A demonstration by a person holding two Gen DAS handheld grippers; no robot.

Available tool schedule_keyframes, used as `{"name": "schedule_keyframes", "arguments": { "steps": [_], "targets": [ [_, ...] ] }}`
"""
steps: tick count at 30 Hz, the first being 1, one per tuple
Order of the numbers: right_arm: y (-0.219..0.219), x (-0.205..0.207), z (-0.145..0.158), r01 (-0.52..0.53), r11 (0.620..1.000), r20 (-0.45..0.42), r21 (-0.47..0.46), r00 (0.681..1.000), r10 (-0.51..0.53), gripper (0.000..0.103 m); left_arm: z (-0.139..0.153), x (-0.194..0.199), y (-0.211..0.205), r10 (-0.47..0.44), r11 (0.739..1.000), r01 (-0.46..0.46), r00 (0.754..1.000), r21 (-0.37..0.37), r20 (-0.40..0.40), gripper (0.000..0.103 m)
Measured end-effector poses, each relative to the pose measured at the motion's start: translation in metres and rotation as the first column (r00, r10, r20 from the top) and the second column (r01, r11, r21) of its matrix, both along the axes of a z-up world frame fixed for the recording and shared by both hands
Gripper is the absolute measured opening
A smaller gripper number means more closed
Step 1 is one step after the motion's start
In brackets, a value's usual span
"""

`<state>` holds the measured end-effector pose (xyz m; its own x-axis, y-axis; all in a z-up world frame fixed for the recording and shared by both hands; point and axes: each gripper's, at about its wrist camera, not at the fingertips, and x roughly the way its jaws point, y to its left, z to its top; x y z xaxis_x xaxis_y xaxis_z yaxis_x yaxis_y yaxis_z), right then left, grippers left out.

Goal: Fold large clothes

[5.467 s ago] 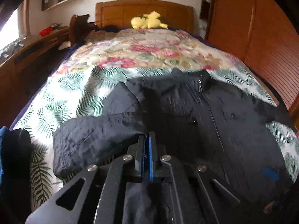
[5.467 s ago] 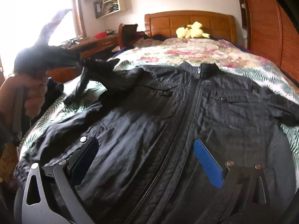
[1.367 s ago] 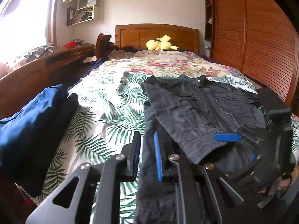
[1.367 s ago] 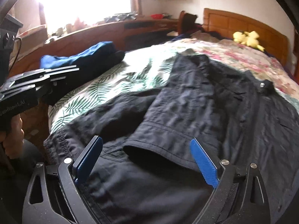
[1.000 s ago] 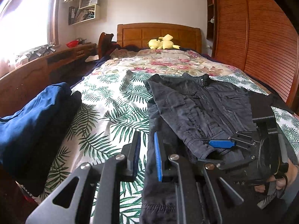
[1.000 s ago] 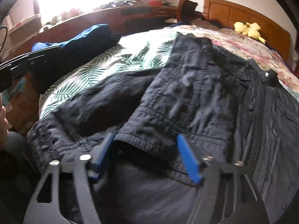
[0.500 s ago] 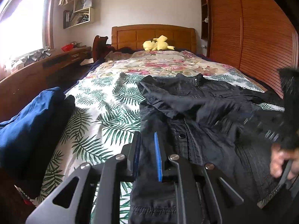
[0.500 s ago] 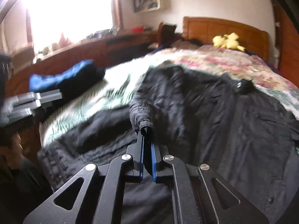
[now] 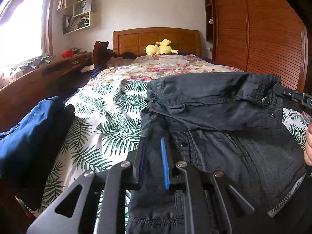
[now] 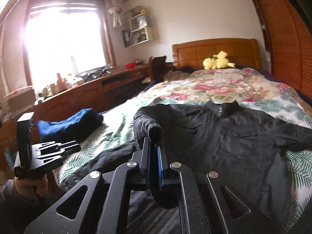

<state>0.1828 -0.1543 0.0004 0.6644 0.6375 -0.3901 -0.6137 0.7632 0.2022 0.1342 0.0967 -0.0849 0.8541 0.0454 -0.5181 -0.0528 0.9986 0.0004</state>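
jacket (image 9: 214, 101) hem cropped, shelf (image 10: 139, 29) contents unreadable

No readable text anywhere in either view. The right gripper (image 9: 292, 95) carries a white mark at the left view's edge, cut off and too small to make out. Nothing legible on the jacket (image 9: 214, 105).

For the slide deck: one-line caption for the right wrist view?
Right gripper shut on the cuff of a black zip-front jacket, lifting its sleeve above the leaf-print bedspread.
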Motion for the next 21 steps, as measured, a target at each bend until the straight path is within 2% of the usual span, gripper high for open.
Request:
{"name": "schedule_keyframes", "arguments": {
  "steps": [6, 12, 18, 21],
  "targets": [
    [-0.035, 0.007, -0.005, 0.121, 0.992, -0.014, -0.031, 0.992, -0.122, 0.003, 0.000, 0.000, -0.007, -0.013, 1.000, 0.013, 1.000, 0.017, 0.005, 0.012],
    [-0.073, 0.018, -0.020, 0.265, 0.960, -0.054, -0.093, 0.961, -0.271, 0.003, 0.001, 0.001, -0.012, -0.024, 0.999, 0.024, 1.000, 0.029, 0.007, 0.012],
    [-0.090, 0.029, -0.039, 0.323, 0.935, -0.097, -0.147, 0.936, -0.339, 0.004, 0.001, 0.001, -0.020, -0.038, 0.999, 0.038, 0.999, 0.039, 0.013, 0.012],
    [-0.094, 0.035, -0.047, 0.341, 0.923, -0.114, -0.178, 0.925, -0.364, 0.008, 0.002, 0.001, -0.025, -0.048, 0.998, 0.047, 0.999, 0.050, 0.015, 0.012]
  ]
}}
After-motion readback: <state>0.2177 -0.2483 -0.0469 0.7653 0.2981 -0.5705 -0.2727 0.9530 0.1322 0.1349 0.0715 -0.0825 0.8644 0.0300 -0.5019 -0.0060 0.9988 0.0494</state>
